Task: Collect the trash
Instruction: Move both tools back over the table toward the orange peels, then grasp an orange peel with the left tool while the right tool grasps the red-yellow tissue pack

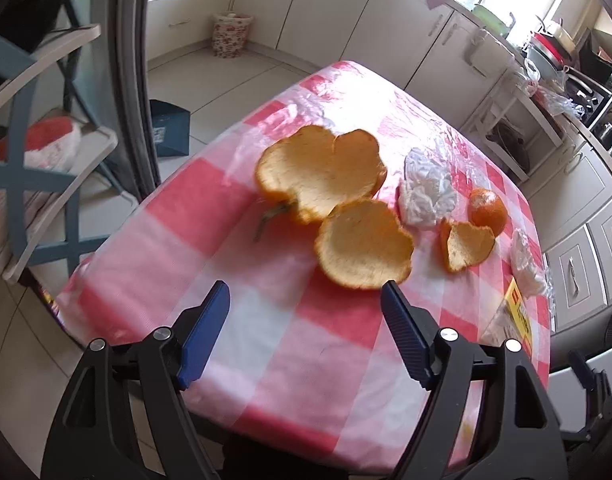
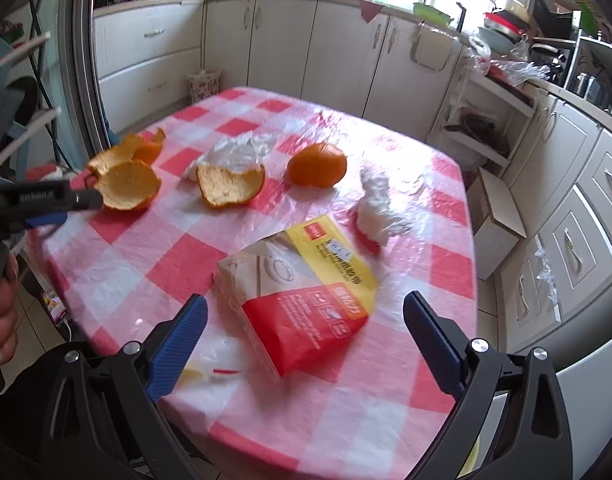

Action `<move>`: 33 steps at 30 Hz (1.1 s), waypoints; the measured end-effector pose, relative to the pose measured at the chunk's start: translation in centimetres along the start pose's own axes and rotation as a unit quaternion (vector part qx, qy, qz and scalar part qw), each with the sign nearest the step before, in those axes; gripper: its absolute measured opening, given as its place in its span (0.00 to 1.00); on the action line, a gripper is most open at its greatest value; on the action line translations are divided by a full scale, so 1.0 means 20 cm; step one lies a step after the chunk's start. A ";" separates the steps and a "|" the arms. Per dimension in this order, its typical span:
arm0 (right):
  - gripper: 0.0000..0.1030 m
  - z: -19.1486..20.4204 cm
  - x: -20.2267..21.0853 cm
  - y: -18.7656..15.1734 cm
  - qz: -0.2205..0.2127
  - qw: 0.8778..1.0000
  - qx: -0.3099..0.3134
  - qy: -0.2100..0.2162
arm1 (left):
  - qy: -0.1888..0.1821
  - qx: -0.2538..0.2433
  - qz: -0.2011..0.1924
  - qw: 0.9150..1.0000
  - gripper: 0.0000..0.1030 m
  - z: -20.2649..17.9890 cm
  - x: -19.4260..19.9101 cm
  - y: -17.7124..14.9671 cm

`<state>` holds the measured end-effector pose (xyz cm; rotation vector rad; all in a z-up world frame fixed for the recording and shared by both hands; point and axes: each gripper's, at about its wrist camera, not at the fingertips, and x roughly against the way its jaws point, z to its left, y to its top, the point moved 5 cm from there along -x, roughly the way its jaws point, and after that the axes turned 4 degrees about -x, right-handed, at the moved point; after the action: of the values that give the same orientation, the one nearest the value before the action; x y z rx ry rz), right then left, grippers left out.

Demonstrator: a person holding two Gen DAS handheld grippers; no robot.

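On the red-and-white checked table [image 1: 194,216] lie a large orange peel [image 1: 321,172], a round peel [image 1: 363,246], a small peel [image 1: 467,246], a whole tangerine [image 1: 487,208] and a crumpled white wrapper [image 1: 425,192]. My left gripper [image 1: 305,286] stands open just short of the round peel, nothing between its pads. In the right wrist view its finger [image 2: 82,199] nearly touches that peel [image 2: 126,190]. My right gripper [image 2: 306,298] hangs open over a red-and-yellow packet [image 2: 306,320], pads apart from it. Beyond are the tangerine [image 2: 317,164] and another white wad [image 2: 375,208].
Clear plastic film covers the cloth. A blue-and-white chair [image 1: 26,140] stands left of the table, with a blue box [image 1: 170,128] and a floral basket [image 1: 232,34] on the floor. White cabinets [image 2: 405,64] line the far side, a cardboard box [image 2: 497,216] at the right. A hand [image 2: 0,320] shows at left.
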<state>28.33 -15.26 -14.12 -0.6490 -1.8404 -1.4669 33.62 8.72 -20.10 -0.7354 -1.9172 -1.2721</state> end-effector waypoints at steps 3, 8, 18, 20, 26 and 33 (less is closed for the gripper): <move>0.91 0.01 -0.06 0.00 0.010 1.000 -0.006 0.009 | 0.000 -0.005 -0.006 1.000 0.67 -0.04 -0.03 0.03; 0.75 0.02 -0.14 0.01 0.026 0.999 -0.014 0.021 | -0.002 -0.019 0.000 1.000 0.25 -0.11 -0.08 0.05; 0.04 -0.05 -0.16 -0.01 0.036 0.998 -0.046 0.040 | -0.060 -0.080 0.004 0.995 0.08 -0.24 0.02 -0.04; 0.03 -0.07 -0.13 -0.02 0.033 0.997 -0.048 0.041 | -0.070 -0.092 0.008 0.993 0.08 -0.27 0.05 -0.08; 0.02 -0.12 -0.06 -0.03 0.023 0.997 -0.061 0.052 | -0.073 -0.114 0.025 0.990 0.17 -0.30 0.05 -0.14; 0.79 -0.15 -0.06 -0.02 0.008 0.996 -0.075 0.044 | -0.060 -0.112 0.020 0.992 0.49 -0.31 0.02 -0.13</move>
<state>29.34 -18.15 -14.90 -0.6595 -1.6658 -1.6087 32.86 2.05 -19.61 -0.9800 -1.8623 -1.4625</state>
